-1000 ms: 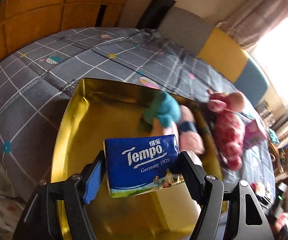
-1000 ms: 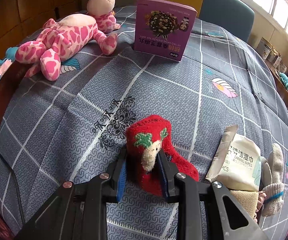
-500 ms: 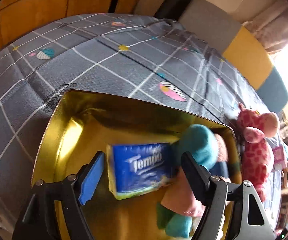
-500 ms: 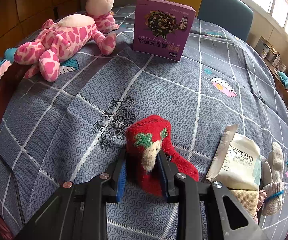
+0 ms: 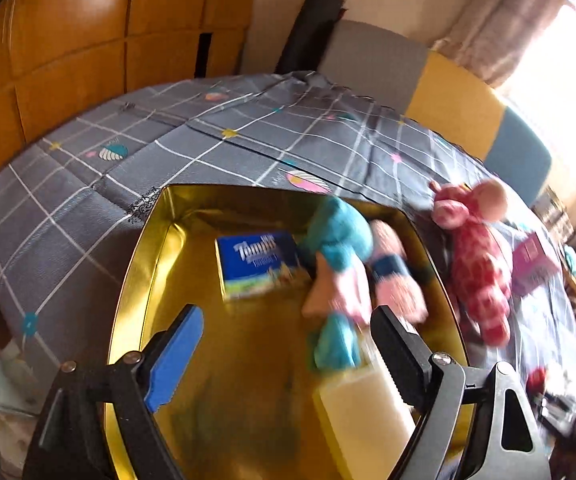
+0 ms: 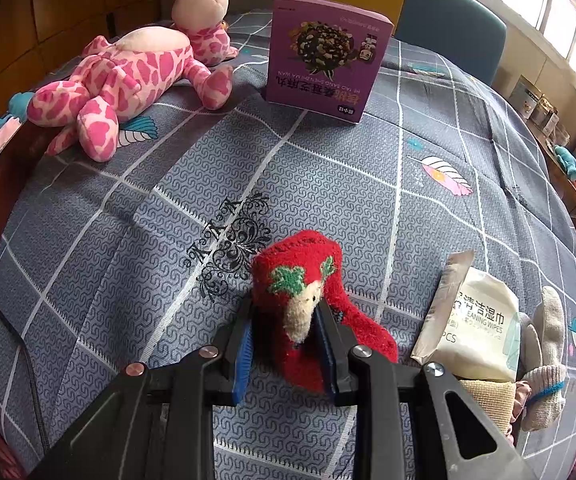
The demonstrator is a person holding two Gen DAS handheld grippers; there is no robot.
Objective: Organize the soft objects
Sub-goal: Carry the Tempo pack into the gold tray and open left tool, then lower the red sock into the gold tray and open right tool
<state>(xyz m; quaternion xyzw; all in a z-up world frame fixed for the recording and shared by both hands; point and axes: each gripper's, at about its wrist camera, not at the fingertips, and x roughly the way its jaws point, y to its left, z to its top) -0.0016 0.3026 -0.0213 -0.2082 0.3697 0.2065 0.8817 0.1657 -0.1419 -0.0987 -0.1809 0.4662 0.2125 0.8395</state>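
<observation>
- Now, left wrist view: the left gripper (image 5: 284, 344) has its jaws spread wide, just been opening, nothing between them; the blue tissue pack (image 5: 258, 266) lies in the gold tin (image 5: 136, 280) beside a teal-and-pink plush (image 5: 340, 248).
- Right wrist view: the right gripper (image 6: 286, 340) pinches the red sock (image 6: 308, 300) narrowly on the grey quilt (image 6: 208, 180), the pink giraffe plush (image 6: 128, 76) well apart.

Both wrist views look steeply down, close over the quilt (image 6: 328, 168), sharing the pink giraffe (image 5: 484, 264).

Grey checked quilt (image 6: 428, 128) carried everything. Purple box (image 6: 324, 52) stood upright; pink giraffe plush (image 6: 128, 80) lay left of it. Gold tin (image 5: 140, 264) sat beyond the plush.
</observation>
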